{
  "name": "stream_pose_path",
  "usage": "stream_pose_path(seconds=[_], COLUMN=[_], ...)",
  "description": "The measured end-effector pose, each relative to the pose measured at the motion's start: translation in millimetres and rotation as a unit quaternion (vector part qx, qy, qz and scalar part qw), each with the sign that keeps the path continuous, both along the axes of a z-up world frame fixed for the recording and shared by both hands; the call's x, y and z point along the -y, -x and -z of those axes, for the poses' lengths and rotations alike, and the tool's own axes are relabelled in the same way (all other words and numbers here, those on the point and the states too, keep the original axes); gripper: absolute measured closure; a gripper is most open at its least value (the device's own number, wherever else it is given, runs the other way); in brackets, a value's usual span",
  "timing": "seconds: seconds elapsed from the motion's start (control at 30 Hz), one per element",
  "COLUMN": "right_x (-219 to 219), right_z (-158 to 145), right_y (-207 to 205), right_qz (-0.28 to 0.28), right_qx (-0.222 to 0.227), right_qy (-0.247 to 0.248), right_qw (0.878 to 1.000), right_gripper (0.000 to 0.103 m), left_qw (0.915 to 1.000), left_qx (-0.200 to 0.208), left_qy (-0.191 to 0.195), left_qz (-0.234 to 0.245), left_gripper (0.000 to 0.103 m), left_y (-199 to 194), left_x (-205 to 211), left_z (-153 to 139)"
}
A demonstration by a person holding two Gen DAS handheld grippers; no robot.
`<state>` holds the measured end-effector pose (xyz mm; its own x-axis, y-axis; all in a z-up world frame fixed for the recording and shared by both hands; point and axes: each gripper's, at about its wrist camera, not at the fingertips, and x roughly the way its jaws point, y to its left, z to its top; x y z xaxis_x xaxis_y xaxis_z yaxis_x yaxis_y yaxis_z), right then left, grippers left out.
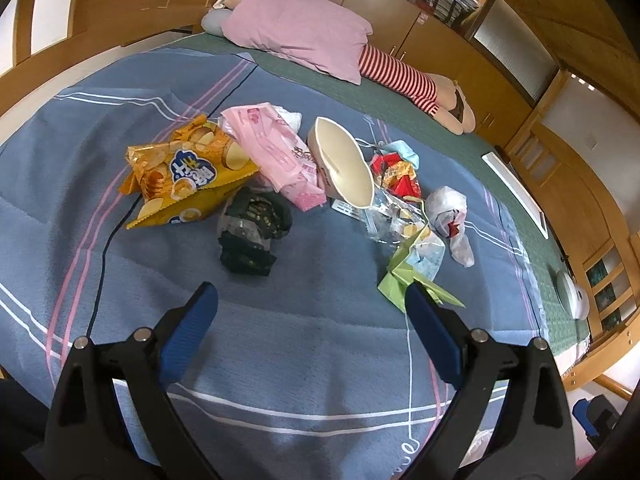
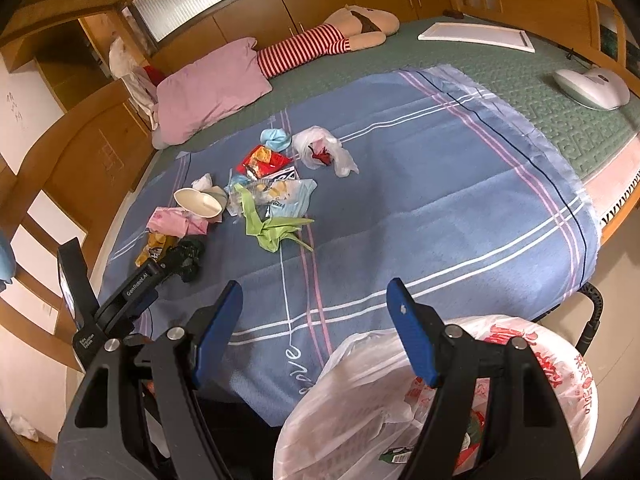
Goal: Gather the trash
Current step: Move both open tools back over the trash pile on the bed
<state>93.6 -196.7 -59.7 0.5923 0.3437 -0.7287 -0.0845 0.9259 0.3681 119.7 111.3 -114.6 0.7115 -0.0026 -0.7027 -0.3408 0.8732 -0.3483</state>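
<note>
White plastic bin bag with scraps inside; both grippers' jaws spread, empty.

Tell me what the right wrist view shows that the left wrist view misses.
Only the right wrist view shows the white trash bag below the open right tongs, and the left device's body.

Only the left wrist view shows the open left tongs and the yellow chip bag's front.

Both show the paper cup, green paper and pink pillow.
</note>
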Motion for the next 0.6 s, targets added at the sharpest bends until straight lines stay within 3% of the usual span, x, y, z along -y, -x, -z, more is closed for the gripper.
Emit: stream_pose_path(seconds=[0.6], right_x=[-13], right_z=[12], right_y=[-4], right_qz=[-0.004], right_qx=[-0.008], right_qy=[0.018], right_qw=[1.000], right_gripper=[0.030], left_qw=[0.9998], left_qx=[-0.008], left_qy=[0.004], left_qz=[-0.016], left_gripper=[0.009], left_y=[0], left_x=[-4], left_z=[3])
